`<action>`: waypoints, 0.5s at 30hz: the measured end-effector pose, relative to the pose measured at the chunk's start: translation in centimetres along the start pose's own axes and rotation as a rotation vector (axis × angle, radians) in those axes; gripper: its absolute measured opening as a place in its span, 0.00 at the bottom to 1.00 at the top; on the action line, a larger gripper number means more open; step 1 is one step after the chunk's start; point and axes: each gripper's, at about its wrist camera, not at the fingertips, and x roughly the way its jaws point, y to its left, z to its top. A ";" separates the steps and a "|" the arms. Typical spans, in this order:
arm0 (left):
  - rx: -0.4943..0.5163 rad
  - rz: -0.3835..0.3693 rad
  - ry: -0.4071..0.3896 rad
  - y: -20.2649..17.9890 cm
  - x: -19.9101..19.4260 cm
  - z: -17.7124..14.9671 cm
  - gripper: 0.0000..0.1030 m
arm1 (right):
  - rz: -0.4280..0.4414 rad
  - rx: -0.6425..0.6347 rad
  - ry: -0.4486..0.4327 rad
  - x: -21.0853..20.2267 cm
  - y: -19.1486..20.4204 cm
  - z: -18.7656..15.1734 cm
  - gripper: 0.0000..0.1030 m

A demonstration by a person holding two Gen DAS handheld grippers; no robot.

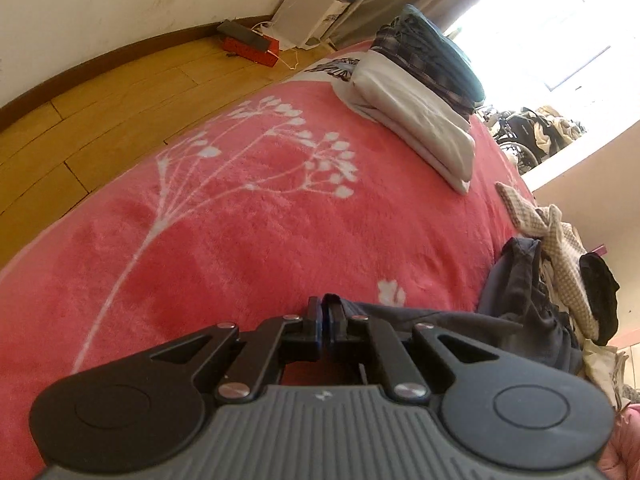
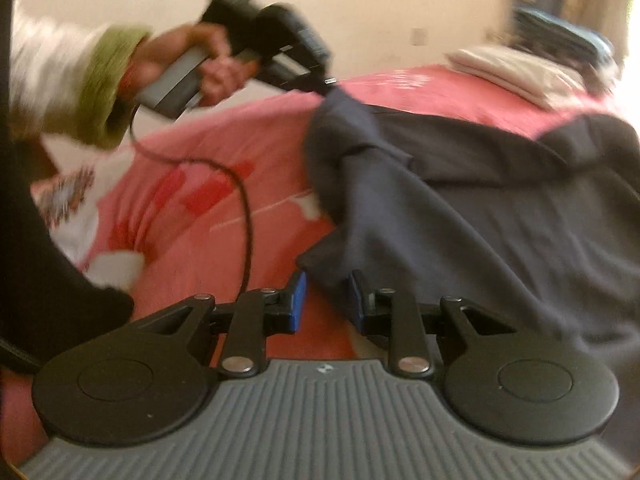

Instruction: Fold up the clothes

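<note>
A dark navy garment (image 2: 460, 208) lies spread across the pink blanket (image 2: 200, 160) on a bed. In the right wrist view a hand (image 2: 188, 56) holds my left gripper (image 2: 326, 80) over the bed, shut on the garment's far corner, which it lifts. In the left wrist view my left gripper (image 1: 325, 308) is shut with navy cloth (image 1: 420, 320) at its tips. My right gripper (image 2: 326, 294) stands open at the garment's near corner. The hem lies between its blue pads (image 2: 298, 296), and pink blanket shows in the gap.
A stack of folded clothes (image 1: 420, 100) sits at the bed's far end. Unfolded clothes (image 1: 560, 260) are heaped along the right edge. Wooden floor (image 1: 100, 120) with a red box (image 1: 250, 50) lies left of the bed. A cable (image 2: 244, 208) hangs from the left gripper.
</note>
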 end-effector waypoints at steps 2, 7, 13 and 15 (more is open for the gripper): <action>0.010 0.003 0.000 -0.3 0.3 0.2 0.04 | 0.005 -0.029 0.015 0.8 0.1 0.0 0.25; 0.033 0.018 -0.001 -1.1 1.2 0.4 0.03 | -0.022 -0.068 0.059 3.3 -0.2 0.4 0.24; 0.082 0.030 0.004 -2.6 2.1 1.1 0.03 | 0.067 0.322 -0.056 0.5 -5.5 1.1 0.05; 0.094 0.035 0.013 -3.1 2.7 1.2 0.03 | 0.109 0.571 -0.123 -0.5 -9.2 0.1 0.05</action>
